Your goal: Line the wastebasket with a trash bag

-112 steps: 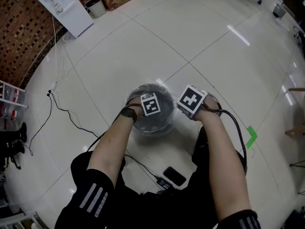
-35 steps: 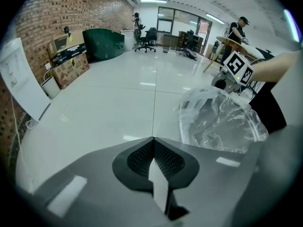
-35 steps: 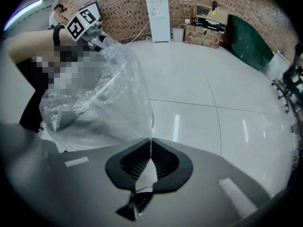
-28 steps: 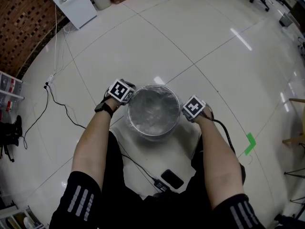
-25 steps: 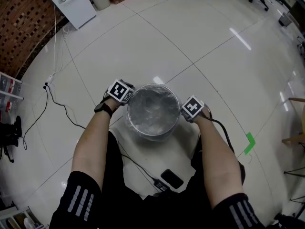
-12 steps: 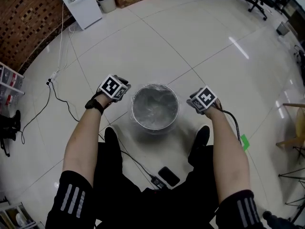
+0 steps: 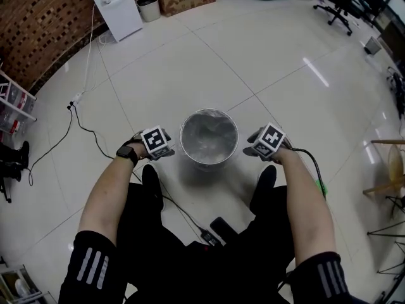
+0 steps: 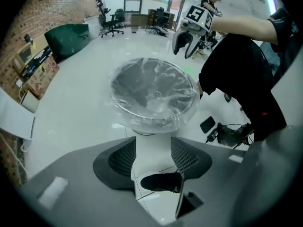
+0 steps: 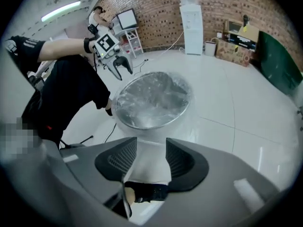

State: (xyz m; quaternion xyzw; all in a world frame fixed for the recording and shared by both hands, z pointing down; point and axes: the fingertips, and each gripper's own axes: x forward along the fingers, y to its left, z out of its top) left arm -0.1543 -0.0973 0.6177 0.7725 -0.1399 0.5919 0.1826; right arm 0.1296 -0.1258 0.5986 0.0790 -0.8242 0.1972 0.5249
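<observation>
A: Where's the wastebasket (image 7: 209, 141) sitting?
B: Standing upright on the floor (image 7: 285, 75), mouth facing up, trash bag (image 8: 154, 96) draping its rim, grippers left and right of it.
A: Jaws?
B: The left gripper (image 8: 152, 157) and right gripper (image 9: 150, 162) have just been opening, both spread, gripping nothing.

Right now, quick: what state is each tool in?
Left tool: open, jaws just opened, nothing between them.
Right tool: open, jaws just opened, nothing between them.

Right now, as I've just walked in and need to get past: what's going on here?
A person holds a gripper in each hand, one either side of the wastebasket on the floor. A clear trash bag already lines it, folded over the rim. The left gripper and right gripper have just been opening; nothing is between their fingers, and neither touches the wastebasket.
</observation>
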